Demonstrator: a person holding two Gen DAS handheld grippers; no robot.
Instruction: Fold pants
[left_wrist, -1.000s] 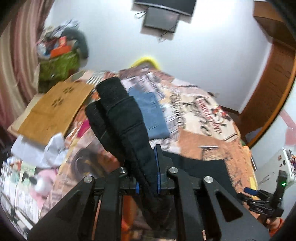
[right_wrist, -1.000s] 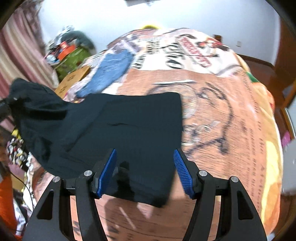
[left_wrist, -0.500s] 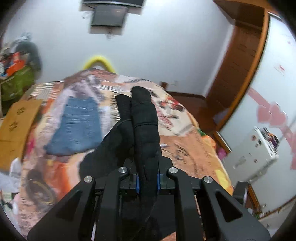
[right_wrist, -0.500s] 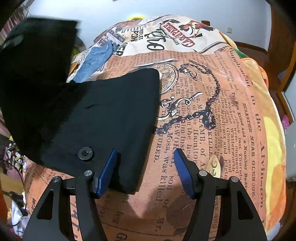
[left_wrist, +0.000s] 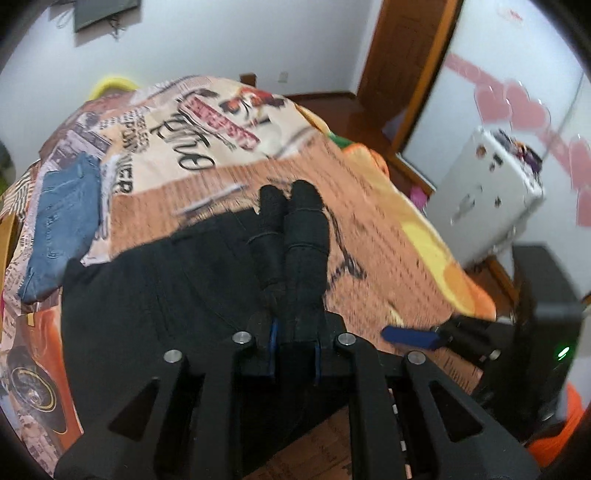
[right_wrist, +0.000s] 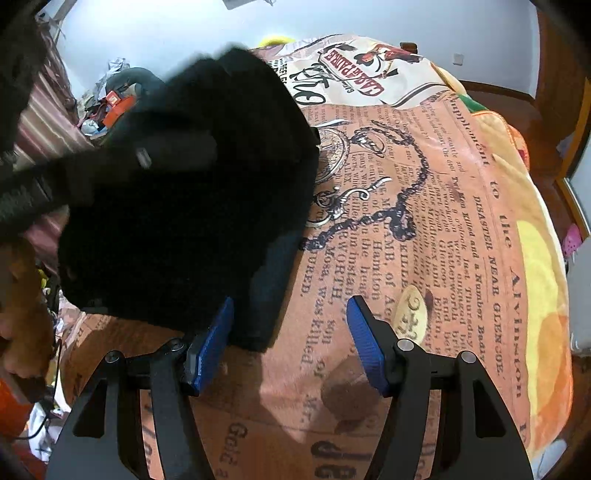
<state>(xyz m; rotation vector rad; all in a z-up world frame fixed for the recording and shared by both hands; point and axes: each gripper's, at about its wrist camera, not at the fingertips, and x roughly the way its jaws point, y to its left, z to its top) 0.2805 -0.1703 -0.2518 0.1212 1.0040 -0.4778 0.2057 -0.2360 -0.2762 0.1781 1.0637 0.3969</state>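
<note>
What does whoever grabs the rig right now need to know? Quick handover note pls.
Left gripper: shut on a bunched end of the black pants, carrying it across over the rest of the garment.
Right gripper: open, empty, low over the bedspread beside the pants' near edge.
Pants: partly flat on the bed, the lifted part hanging over them. Folded blue jeans lie further back.
Done: fold started, not laid down.
Left: lower the held end onto the flat part, release, smooth, probably fold again.
</note>
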